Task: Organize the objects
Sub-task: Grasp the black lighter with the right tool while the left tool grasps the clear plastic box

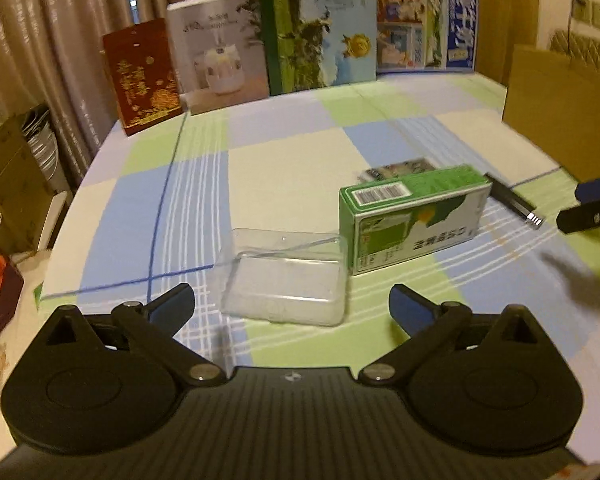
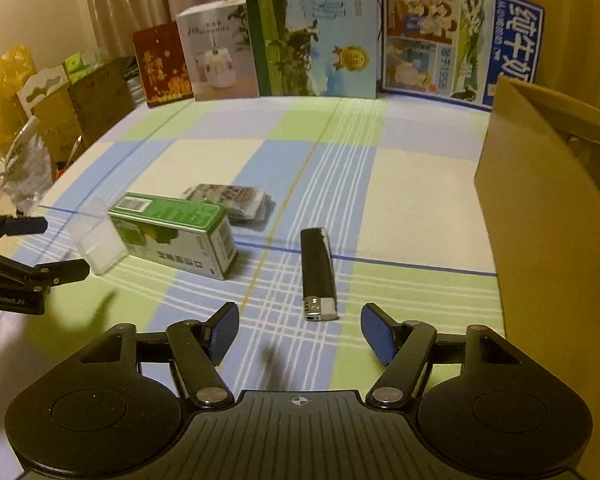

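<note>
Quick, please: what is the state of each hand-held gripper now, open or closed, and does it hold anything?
Left hand-held gripper: open, holding nothing; the clear plastic case lies between its fingers.
Right hand-held gripper: open, holding nothing; the black lighter lies just ahead.

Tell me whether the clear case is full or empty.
Empty. The clear case shows only the checked cloth through its walls and floor; nothing lies inside.

both cameras sit low over the table, each looking forward along its own gripper toward the standing boxes at the far edge. the left view is close to the green box, facing it from its left; the right view faces it from its right, slightly farther. both share that box and the lighter.
</note>
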The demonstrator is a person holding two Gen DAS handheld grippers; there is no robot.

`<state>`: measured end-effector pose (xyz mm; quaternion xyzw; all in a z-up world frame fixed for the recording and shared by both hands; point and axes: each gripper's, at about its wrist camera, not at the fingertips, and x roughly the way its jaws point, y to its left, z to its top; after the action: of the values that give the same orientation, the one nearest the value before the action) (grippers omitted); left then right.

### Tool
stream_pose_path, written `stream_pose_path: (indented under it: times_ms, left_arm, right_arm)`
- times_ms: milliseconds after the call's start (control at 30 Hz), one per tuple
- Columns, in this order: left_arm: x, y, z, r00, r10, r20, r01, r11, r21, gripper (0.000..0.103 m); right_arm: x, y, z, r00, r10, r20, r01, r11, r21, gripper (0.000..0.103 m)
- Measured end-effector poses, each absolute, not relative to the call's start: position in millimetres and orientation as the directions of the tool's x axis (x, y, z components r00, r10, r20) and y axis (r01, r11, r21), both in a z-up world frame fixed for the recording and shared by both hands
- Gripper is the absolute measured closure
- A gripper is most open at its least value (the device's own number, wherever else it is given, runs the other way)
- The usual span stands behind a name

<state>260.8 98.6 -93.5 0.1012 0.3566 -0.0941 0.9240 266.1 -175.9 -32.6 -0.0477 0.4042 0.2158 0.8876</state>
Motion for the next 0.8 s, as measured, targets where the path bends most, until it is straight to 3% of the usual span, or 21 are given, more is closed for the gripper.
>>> stream_pose_path:
  times_ms: [267, 500, 533, 600, 800]
  left_arm:
    - [295.7, 103.5, -110.0, 0.71, -0.086, -0.698, 0.234, 0.965, 0.119, 0.003]
    - [300.0, 104.3, -110.4, 0.689, -0.076, -0.721, 0.19, 0.979, 0.079, 0.017]
    - [299.5, 104.1, -109.8, 0.687, -0.074, -0.723, 0.186, 0.98, 0.076, 0.018]
    - [296.7, 103.7, -108.0, 0.683, -0.066, -0.728, 0.169, 0.983, 0.069, 0.018]
    - [270.5, 99.9, -98.6, 0.641, -0.037, -0.767, 0.079, 0.997, 0.018, 0.019]
  right_arm:
    - [289.6, -169.8, -48.9, 0.553, 0.34, -0.761, -0.421, 0.902, 0.098, 0.047]
    - [306.8, -160.8, -61.1, 0.562, 0.32, -0.763, -0.423, 0.904, 0.068, 0.058]
    - [308.3, -159.7, -61.5, 0.567, 0.316, -0.76, -0.423, 0.904, 0.06, 0.062]
    - [310.2, -158.7, -61.9, 0.577, 0.306, -0.757, -0.415, 0.909, 0.051, 0.083]
    - [294.2, -163.6, -57.3, 0.556, 0.294, -0.778, -0.382, 0.921, 0.076, 0.084]
